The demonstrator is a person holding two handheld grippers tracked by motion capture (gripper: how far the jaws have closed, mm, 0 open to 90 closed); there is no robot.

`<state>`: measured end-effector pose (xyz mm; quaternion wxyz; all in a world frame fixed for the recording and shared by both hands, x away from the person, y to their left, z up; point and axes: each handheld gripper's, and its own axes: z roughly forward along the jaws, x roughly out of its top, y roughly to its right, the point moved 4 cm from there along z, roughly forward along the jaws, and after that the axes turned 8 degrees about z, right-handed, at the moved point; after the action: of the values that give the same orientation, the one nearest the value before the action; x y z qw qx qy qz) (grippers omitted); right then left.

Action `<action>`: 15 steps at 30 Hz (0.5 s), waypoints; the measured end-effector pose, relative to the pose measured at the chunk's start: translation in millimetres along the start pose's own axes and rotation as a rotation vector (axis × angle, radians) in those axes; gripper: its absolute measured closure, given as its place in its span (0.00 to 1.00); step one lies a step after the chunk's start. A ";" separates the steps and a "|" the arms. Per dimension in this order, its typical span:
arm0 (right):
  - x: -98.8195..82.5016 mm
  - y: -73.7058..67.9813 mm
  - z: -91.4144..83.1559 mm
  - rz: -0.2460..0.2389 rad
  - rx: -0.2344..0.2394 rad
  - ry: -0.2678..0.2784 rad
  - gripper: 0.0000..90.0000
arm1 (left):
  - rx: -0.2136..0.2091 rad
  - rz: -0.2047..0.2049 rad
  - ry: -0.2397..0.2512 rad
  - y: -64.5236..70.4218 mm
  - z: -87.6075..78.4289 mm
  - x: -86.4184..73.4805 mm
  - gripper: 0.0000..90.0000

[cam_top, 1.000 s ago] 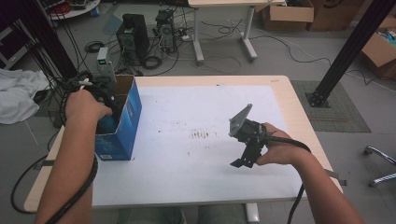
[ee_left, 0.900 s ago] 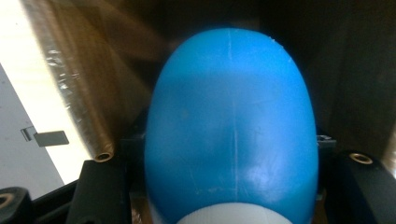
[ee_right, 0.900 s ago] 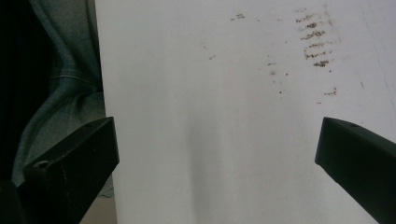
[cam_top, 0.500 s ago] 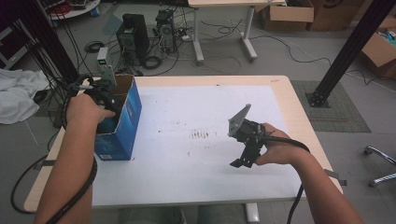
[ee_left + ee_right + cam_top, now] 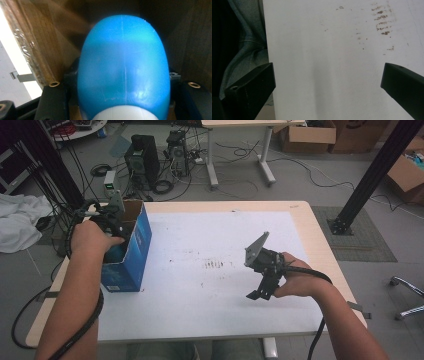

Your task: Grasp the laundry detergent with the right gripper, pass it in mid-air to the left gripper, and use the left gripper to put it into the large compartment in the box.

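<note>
At the left edge of the tabletop (image 5: 200, 230), toward its far corner, a blue cardboard box (image 5: 131, 255) is seen standing upright with its top open. The left gripper (image 5: 111, 222) is lowered into that opening from above, the person's left hand (image 5: 90, 237) being wrapped around its body at the box's rim. In the left gripper view, a blue rounded bottle (image 5: 122, 67) with a white ribbed cap (image 5: 122, 113) at its near end is seen clamped between the two black jaws, the brown inner walls of the box (image 5: 37, 45) being visible around it. The bottle is thus grasped by the left gripper and is located inside the box; whether it rests on the box floor cannot be told.

Near the middle of the tabletop, a patch of dark smudges (image 5: 215, 265) is seen on the white surface.

Farther right, toward the right edge and somewhat nearer the front edge, the right gripper (image 5: 257, 294) is held just above the tabletop by the right hand (image 5: 295, 280), its grey three-cornered plate (image 5: 256, 249) raised on the far side. In the right gripper view, its jaws are shown spread wide apart with nothing between them, the white surface and the smudges (image 5: 383, 21) lying beyond them. A fold of grey-blue cloth (image 5: 247, 45) is seen past the tabletop's edge at the left of that view.
</note>
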<state>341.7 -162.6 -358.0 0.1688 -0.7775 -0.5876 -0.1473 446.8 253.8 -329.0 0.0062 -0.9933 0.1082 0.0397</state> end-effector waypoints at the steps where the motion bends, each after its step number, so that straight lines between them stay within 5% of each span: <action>1: -0.2 -0.1 -0.1 0.000 -0.001 -0.001 0.00 | 0.001 0.004 0.001 0.3 -1.6 0.1 0.41; 15: 0.5 -2.7 -1.9 -0.005 -0.004 0.010 0.00 | 0.015 0.019 0.031 5.3 -22.1 -1.6 0.32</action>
<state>339.2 -162.3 -355.9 0.1697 -0.7756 -0.5884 -0.1528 445.7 248.6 -306.9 0.0117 -0.9927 0.1179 0.0234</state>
